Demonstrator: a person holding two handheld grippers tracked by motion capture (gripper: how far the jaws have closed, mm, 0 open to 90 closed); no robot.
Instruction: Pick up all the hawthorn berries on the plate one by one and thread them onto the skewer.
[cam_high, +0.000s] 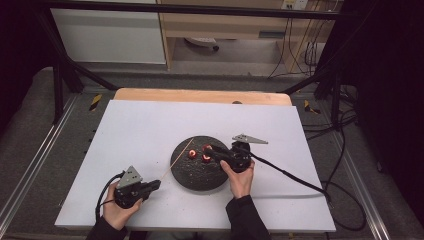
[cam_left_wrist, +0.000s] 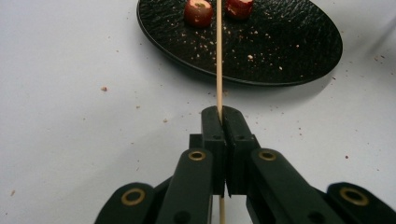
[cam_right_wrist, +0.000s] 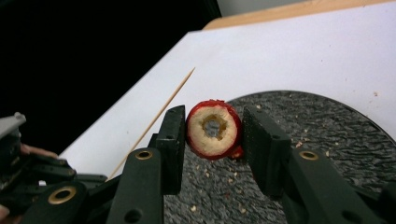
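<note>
My left gripper (cam_left_wrist: 222, 114) is shut on a thin wooden skewer (cam_left_wrist: 219, 60) that points toward the black plate (cam_left_wrist: 289, 51); in the high view this gripper (cam_high: 156, 185) sits at the front left of the white board. My right gripper (cam_right_wrist: 214, 135) is shut on a red cored fruit piece (cam_right_wrist: 214, 129), held just above the plate (cam_right_wrist: 327, 140). In the high view the right gripper (cam_high: 211, 149) reaches over the plate's (cam_high: 197, 175) far side. Two more red fruit pieces (cam_high: 192, 154) (cam_high: 206, 159) lie on the plate beside it.
The white board (cam_high: 150, 125) covers a wooden table whose far edge (cam_high: 200, 95) shows beyond it. Crumbs speckle the plate and the board near it. A black cable (cam_high: 290, 175) trails right from the right gripper. A dark metal frame (cam_high: 65, 75) flanks the table.
</note>
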